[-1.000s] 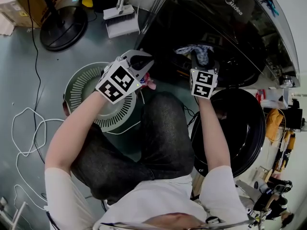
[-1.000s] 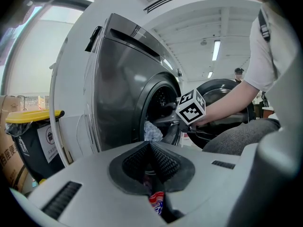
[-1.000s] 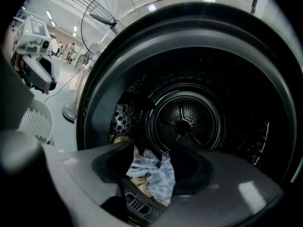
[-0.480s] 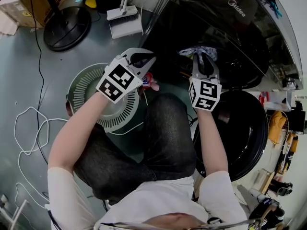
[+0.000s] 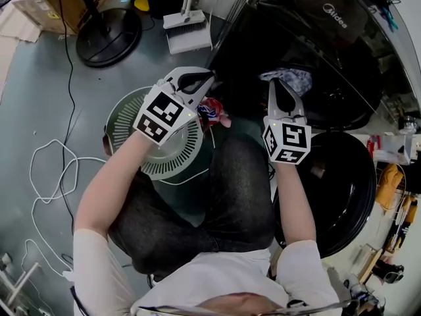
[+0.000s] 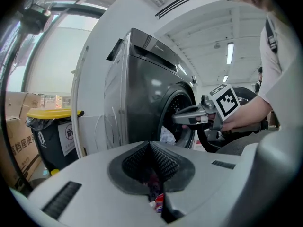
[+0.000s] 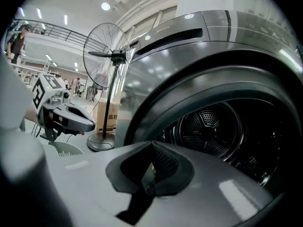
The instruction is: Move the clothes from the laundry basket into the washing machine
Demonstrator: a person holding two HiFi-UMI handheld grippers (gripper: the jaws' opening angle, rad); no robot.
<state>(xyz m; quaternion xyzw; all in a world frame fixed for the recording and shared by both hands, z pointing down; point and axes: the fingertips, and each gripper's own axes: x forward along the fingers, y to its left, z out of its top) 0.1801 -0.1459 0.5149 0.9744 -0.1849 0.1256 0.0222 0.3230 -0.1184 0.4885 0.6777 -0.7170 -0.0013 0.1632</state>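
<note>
Nearest, at the bottom middle of the head view, the person's dark-trousered knee (image 5: pixel 230 183) sits between two bare forearms. Just above it, centre left, the left gripper (image 5: pixel 209 84) is clamped on a small red, white and blue garment (image 5: pixel 212 109). The garment hangs from the jaw tips over the right rim of the pale green, round, slatted plastic laundry basket (image 5: pixel 122 120). The left gripper view shows that fabric pinched low between the ribbed pads.

At centre right, the right gripper (image 5: pixel 274 87) has drawn back from the drum mouth, where it stood a second ago. Its jaws have just been closing and now meet with nothing between them. The blue-and-white patterned cloth (image 5: pixel 289 79) it was with lies beyond its tips, apart from them. It rests at the lip of the round opening of the dark grey front-loading washing machine (image 5: pixel 329 25). The machine's black round door (image 5: pixel 342 176) stands open at lower right.

That piece looks delivered, though it lies near the lip and may want pushing deeper. The left gripper's garment seems next to go in. The basket floor shows bare slats where visible, but the arm hides part of it.

Farthest, at upper left, stands the black round fan base (image 5: pixel 108 38).
</note>
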